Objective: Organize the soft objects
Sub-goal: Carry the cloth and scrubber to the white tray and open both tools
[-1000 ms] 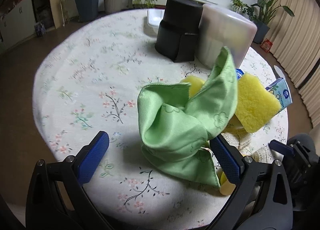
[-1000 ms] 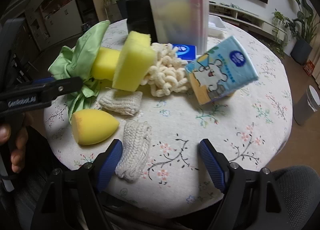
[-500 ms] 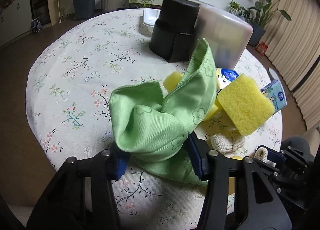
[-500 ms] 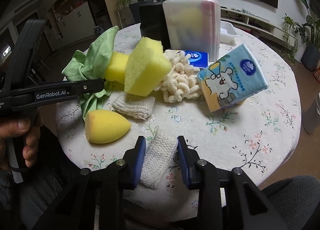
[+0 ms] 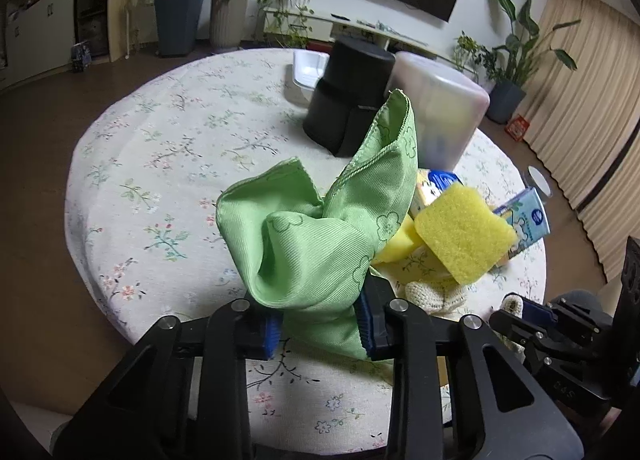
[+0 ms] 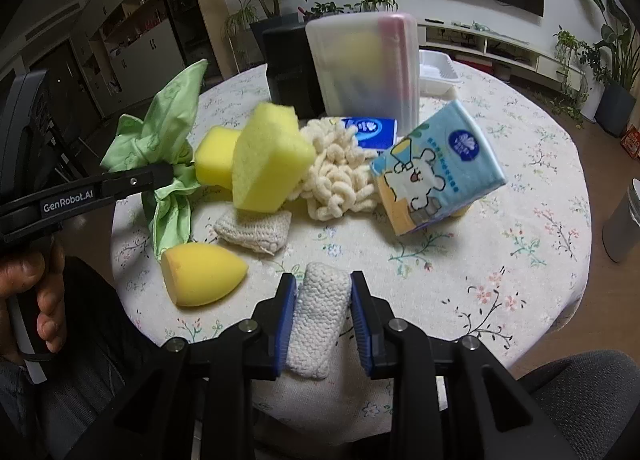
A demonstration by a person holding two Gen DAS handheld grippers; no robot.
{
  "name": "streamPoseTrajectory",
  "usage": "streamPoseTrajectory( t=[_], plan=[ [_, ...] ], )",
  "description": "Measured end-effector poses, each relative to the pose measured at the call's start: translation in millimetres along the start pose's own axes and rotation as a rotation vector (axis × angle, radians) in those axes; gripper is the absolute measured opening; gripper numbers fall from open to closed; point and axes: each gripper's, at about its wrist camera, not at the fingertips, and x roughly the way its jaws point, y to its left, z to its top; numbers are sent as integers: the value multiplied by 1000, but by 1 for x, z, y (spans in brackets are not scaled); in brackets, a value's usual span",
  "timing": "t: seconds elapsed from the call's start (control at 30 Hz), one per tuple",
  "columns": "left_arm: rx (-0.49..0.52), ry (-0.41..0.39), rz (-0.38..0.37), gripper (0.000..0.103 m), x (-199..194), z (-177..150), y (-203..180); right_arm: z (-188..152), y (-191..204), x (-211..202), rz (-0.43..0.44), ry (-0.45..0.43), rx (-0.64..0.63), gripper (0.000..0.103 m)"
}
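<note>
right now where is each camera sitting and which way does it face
Left wrist: sits on the left tool, faces across the table toward the black box; its fingers clamp the green cloth.
Right wrist: sits on the right tool, faces the pile and clear box; its fingers clamp a white pad; the person's hand shows.
Shared: cloth, sponge, tissue pack, both boxes.

Dim, even indoor light; soft shadows; strong fisheye edge warp, dark corners.
</note>
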Motion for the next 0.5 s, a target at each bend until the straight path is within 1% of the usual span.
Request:
streamPoseTrajectory(
  t=[0.27, 0.33, 0.5],
  plan=[
    [-36, -102, 17, 26, -24, 11, 13, 3, -3, -6, 0, -36, 7, 30],
    [-37, -103, 20, 26, -24, 14, 15, 6, -5, -7, -1, -42, 9, 30],
    [-24, -58, 12, 26, -19, 12, 15, 7, -9, -8, 2, -40, 15, 30]
  ],
)
